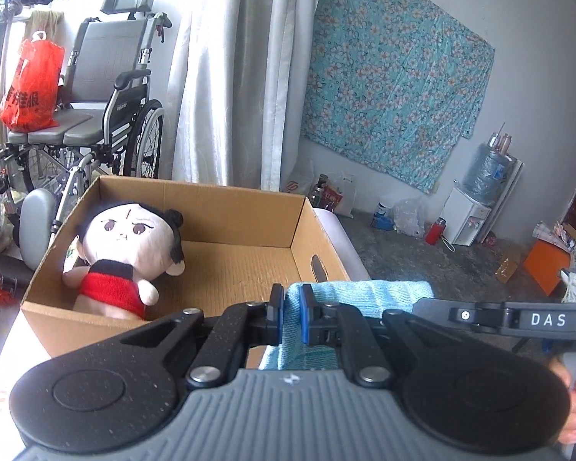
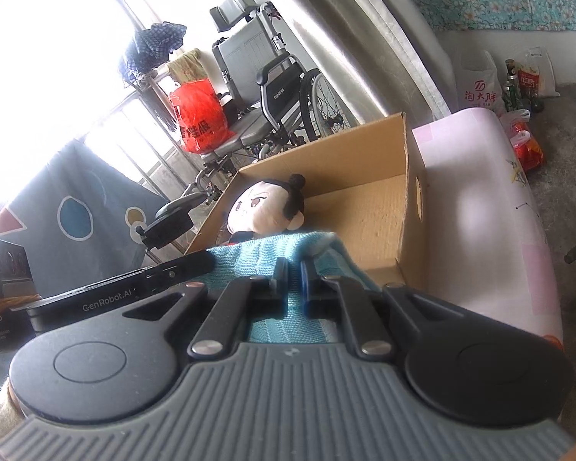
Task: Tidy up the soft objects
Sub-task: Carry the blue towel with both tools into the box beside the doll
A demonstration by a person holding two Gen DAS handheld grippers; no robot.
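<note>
Both grippers — left gripper (image 1: 292, 315) and right gripper (image 2: 295, 283) — clamp the light-blue knitted towel (image 1: 368, 294) held just before the open brown cardboard box (image 1: 226, 199) holding a red-clad plush doll (image 1: 130, 246) — best kept taut and level, lowered beside it.

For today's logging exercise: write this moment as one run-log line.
left hand-held gripper: shut on blue towel | right hand-held gripper: same | doll in cardboard box

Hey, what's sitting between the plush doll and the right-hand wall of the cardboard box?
Nothing: in the left wrist view, only bare corrugated floor of the cardboard box stretches from the plush doll to that wall. The right wrist view shows the same empty stretch.
</note>
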